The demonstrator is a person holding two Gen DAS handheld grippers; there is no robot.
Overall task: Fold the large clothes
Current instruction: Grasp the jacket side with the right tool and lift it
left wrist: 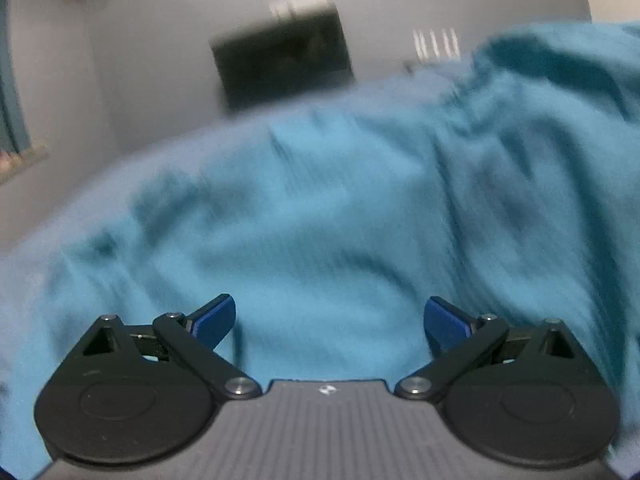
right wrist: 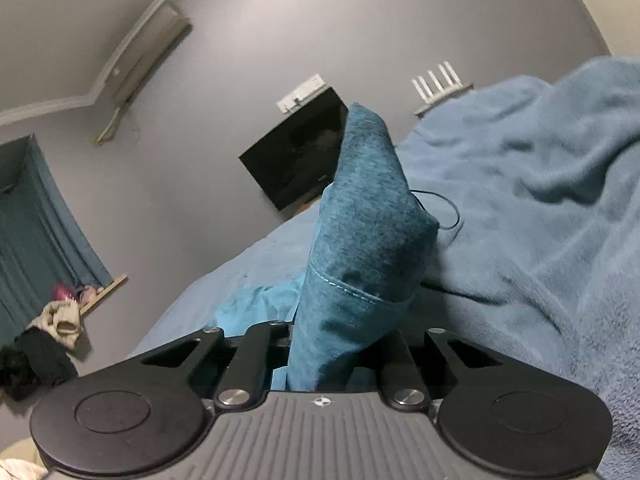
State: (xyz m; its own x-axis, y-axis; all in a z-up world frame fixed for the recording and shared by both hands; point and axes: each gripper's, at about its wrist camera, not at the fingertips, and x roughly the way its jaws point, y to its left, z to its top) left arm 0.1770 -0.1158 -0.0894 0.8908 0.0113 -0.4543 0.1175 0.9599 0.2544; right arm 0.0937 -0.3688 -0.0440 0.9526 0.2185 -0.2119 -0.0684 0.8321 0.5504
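A teal garment (left wrist: pixel 320 208) fills most of the blurred left wrist view, lying rumpled on the bed. My left gripper (left wrist: pixel 330 320) stands open just above it, its blue fingertips (left wrist: pixel 212 320) wide apart with nothing pinched between them. In the right wrist view, a hemmed corner of the same teal garment (right wrist: pixel 360 220) stands up out of my right gripper (right wrist: pixel 340 344), which is shut on it. The cloth hides the right fingertips. More of the garment trails down to the left below that gripper.
A fleecy blue blanket (right wrist: pixel 540 200) covers the bed on the right, with a thin black cable (right wrist: pixel 448 216) on it. On the grey wall hang a dark screen (right wrist: pixel 296 156) and an air conditioner (right wrist: pixel 148 48). A pile of clothes (right wrist: pixel 48 340) lies at the far left.
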